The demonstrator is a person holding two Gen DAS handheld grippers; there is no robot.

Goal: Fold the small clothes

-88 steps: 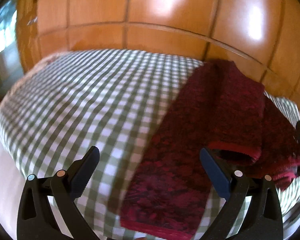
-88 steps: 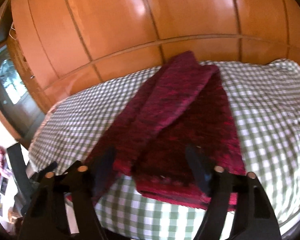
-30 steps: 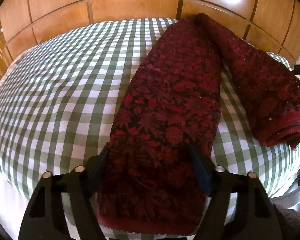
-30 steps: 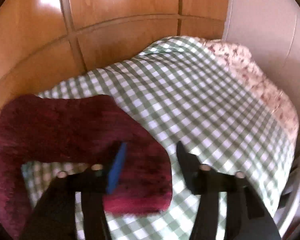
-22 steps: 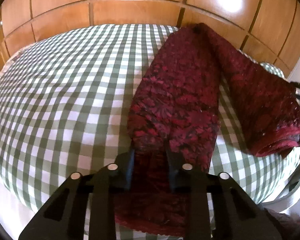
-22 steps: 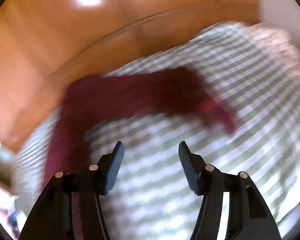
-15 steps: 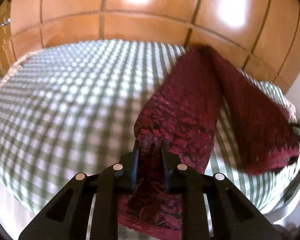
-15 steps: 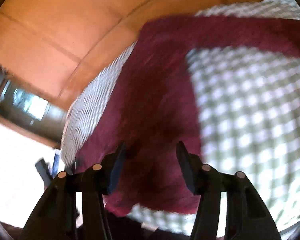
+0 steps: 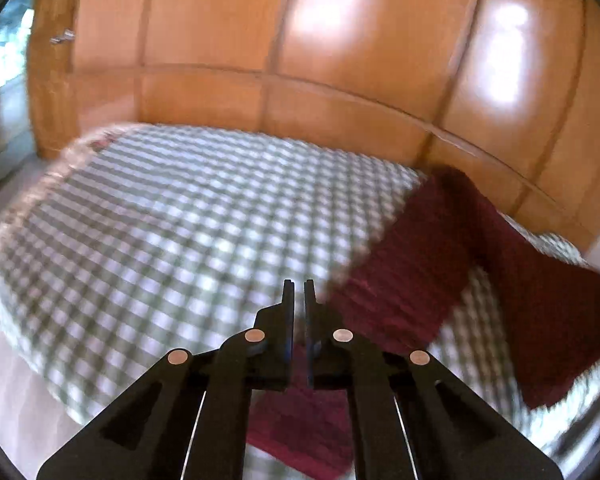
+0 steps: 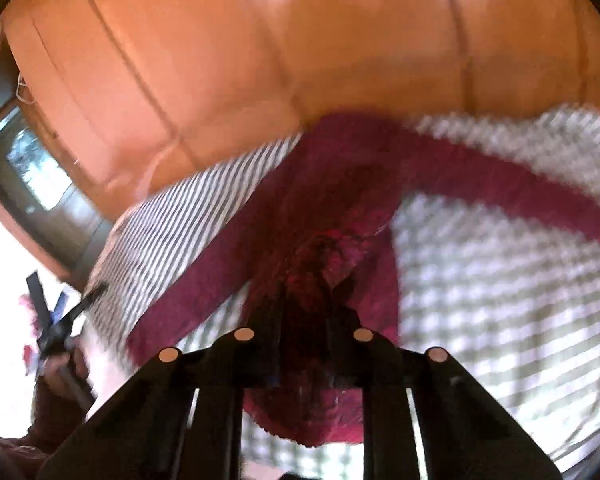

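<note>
A dark red patterned knit garment lies across the green-and-white checked bed cover, stretching toward the far right. My left gripper has its jaws nearly together, and red fabric shows below and between the fingers near their base. In the right wrist view the same garment is bunched up and lifted. My right gripper is shut on a gathered fold of it. The picture is blurred by motion.
Glossy orange wooden wardrobe panels stand right behind the bed. A dark doorway is at the far left. The other hand-held gripper shows at the lower left of the right wrist view. The bed edge drops off in front.
My left gripper closed on the garment's near end and lifted it. My right gripper swung left over the garment and closed on a fold of it.
</note>
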